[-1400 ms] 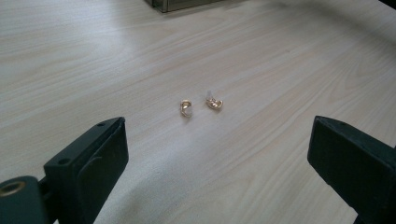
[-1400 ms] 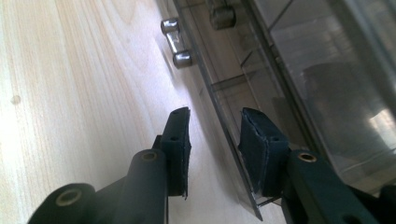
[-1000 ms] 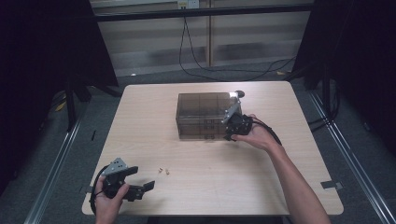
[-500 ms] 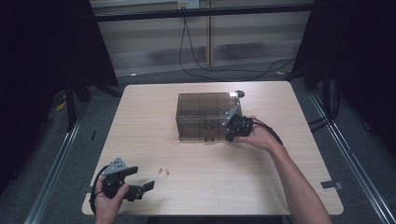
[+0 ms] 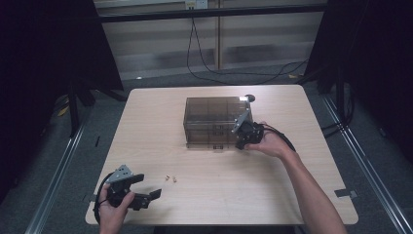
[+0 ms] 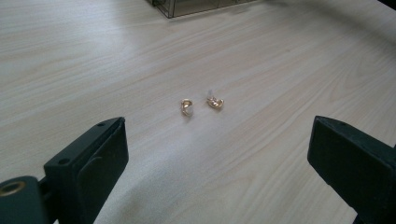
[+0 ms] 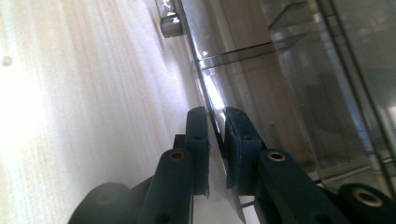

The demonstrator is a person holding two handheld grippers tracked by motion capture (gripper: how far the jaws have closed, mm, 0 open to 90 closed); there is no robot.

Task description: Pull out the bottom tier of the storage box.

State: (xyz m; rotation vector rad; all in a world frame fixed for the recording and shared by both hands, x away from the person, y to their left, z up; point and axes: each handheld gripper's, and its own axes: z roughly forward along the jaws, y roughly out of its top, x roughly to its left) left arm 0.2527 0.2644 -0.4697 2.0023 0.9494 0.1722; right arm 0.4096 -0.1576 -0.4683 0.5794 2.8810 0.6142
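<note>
Right gripper (image 5: 242, 138) is up against the smoky clear box (image 5: 214, 122) at the table's centre, a touch toward one o'clock. From the right gripper view its jaws are clenched on a thin clear panel (image 7: 215, 122) at the box's front right corner, one jaw either side of the sheet. My read: that is a door or drawer front being pinched so it can be swung or pulled open, and the hand sits low on the table to stay level with that edge.

Down at seven o'clock the left gripper (image 5: 146, 192) waits near the table (image 5: 302, 195) edge, jaws spread wide and holding nothing. It points at the little gold earrings (image 6: 201, 104) lying just ahead of it. In the left gripper view they sit between the open jaws but farther out, close together and, as far as I can tell, not touching. It looks staged for a pickup once the box is open, so I judge the earrings are bound for one of the compartments.

The count: one box, two earrings, two grippers, one table. A small dark knob (image 5: 250, 98) sits at the box's far right corner; what it is I cannot tell.
</note>
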